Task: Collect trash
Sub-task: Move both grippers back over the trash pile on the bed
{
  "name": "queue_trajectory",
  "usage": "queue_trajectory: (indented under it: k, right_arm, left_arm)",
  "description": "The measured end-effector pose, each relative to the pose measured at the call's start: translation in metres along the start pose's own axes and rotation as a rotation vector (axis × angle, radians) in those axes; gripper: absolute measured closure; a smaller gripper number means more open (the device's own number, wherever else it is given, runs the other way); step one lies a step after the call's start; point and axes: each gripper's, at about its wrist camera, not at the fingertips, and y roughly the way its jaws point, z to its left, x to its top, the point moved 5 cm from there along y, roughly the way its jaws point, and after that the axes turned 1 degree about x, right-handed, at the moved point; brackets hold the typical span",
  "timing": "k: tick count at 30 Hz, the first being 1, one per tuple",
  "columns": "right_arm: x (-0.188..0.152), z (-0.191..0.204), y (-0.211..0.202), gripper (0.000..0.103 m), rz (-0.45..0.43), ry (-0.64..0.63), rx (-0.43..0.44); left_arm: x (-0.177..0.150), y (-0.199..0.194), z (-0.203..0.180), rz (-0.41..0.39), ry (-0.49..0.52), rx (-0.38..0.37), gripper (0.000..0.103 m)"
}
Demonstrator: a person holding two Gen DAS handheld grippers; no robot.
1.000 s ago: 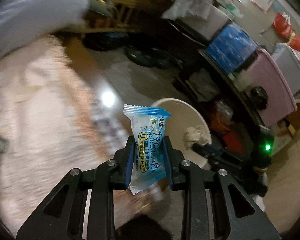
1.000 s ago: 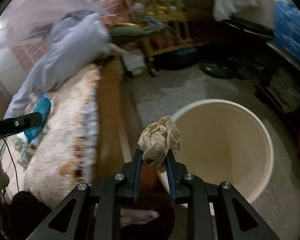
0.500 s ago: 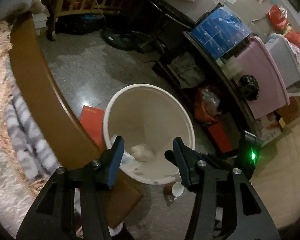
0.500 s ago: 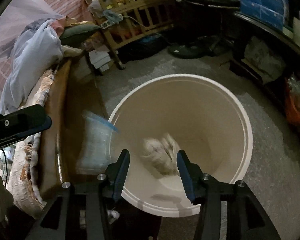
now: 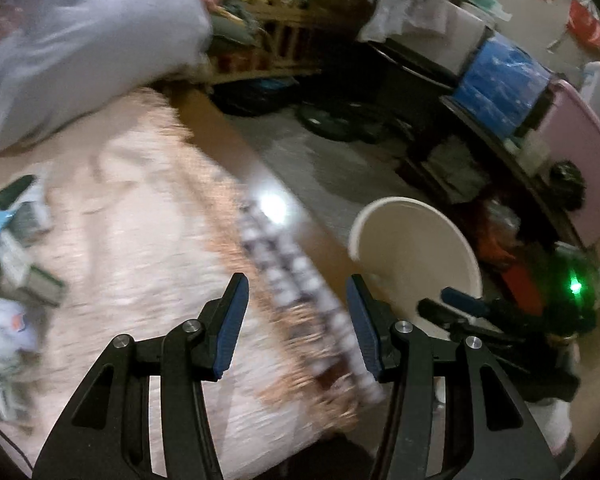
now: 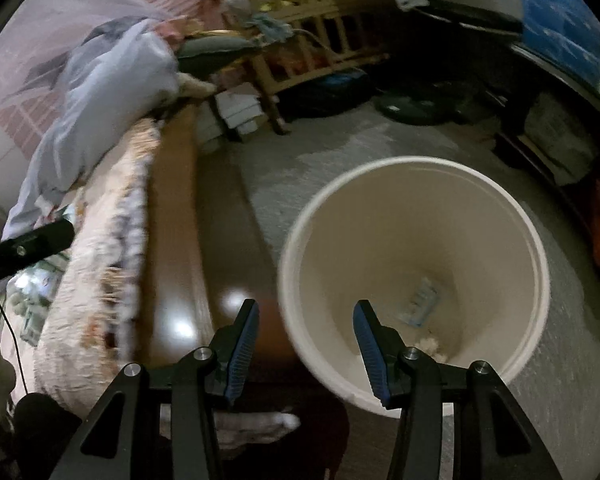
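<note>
My left gripper point(image 5: 297, 284) hangs open and empty over the fringed edge of the pink blanket point(image 5: 140, 240) on the bed. Several wrappers and scraps of trash point(image 5: 16, 240) lie on the blanket at the far left. The cream bucket point(image 5: 460, 248) stands on the floor beside the bed. My right gripper point(image 6: 307, 306) is open and empty above the bucket's near left rim point(image 6: 296, 248). Inside the bucket lie a blue candy wrapper point(image 6: 420, 300) and a crumpled tissue point(image 6: 432, 346).
The brown wooden bed rail point(image 6: 180, 220) runs between blanket and bucket. A pale blue pillow point(image 5: 80, 48) sits at the bed's head. A wooden rack point(image 6: 320, 40), dark shelves point(image 5: 480, 152) and a pink bin point(image 5: 580, 152) line the grey floor point(image 6: 300, 148).
Both grippers opened and let go: the candy wrapper and the tissue fell into the bucket. The left gripper then swung from over the bucket back above the bed.
</note>
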Motion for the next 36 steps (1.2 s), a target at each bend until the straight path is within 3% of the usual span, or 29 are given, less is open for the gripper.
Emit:
queue_trajectory:
  k: [17,30,36]
  right_arm:
    - [0.004,0.173,-0.003,0.044,0.014,-0.253,0.194]
    - [-0.021,0.293,0.026,0.043,0.126,-0.416,0.37]
    - [-0.038,0.346,0.052,0.043,0.187,-0.529,0.395]
  left_arm:
    - [-0.049,-0.088,0.132,-0.093,-0.154,0.2,0.054]
    - [-0.112,-0.147,0.259,-0.105,-0.349,0.352,0.054]
    - [-0.143,-0.156,0.299,-0.084,-0.437,0.375,0.054]
